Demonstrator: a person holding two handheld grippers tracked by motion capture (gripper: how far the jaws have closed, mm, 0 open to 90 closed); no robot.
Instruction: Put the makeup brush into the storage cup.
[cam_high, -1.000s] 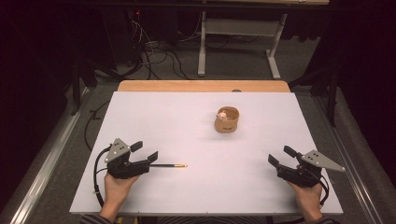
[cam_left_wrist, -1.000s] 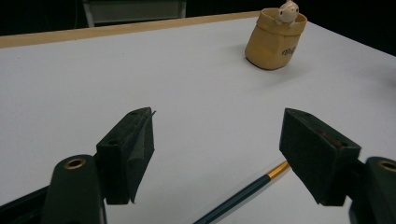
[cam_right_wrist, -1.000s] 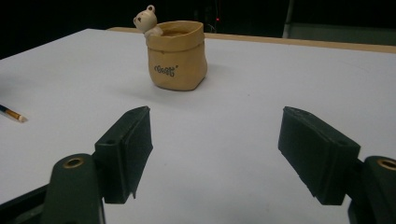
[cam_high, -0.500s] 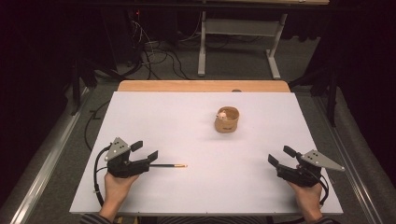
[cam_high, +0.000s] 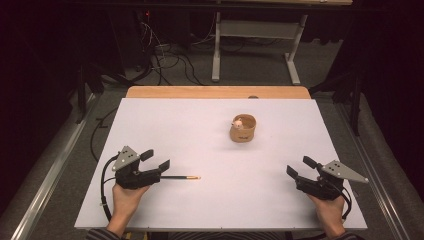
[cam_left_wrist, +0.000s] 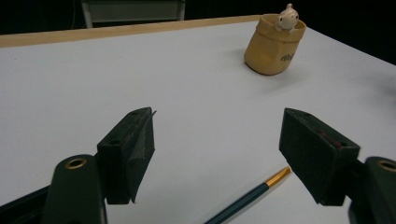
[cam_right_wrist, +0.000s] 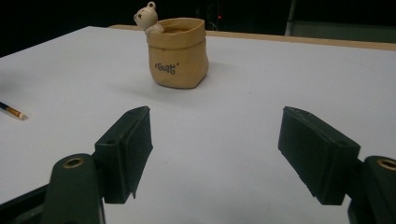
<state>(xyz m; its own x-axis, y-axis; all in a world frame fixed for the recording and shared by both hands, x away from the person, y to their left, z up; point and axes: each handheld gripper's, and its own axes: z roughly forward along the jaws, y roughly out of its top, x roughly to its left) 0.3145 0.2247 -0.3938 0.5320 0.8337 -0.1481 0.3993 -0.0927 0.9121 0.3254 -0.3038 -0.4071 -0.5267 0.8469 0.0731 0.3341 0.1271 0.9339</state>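
Left gripper (cam_high: 156, 161) rests on the white table (cam_high: 210, 135) with its jaws spread wide and nothing between them, exactly as it did a second ago; the dark pencil (cam_high: 181, 177) lies flat just ahead of it, its gold-banded end (cam_left_wrist: 278, 176) showing low between the jaws. Right gripper (cam_high: 301, 167) is likewise released and unmoved, well apart from the tan bear pot (cam_high: 243, 128) standing upright farther back. With nothing shifted, the pickup has probably not begun, and closing on the pencil looks like the step ahead.
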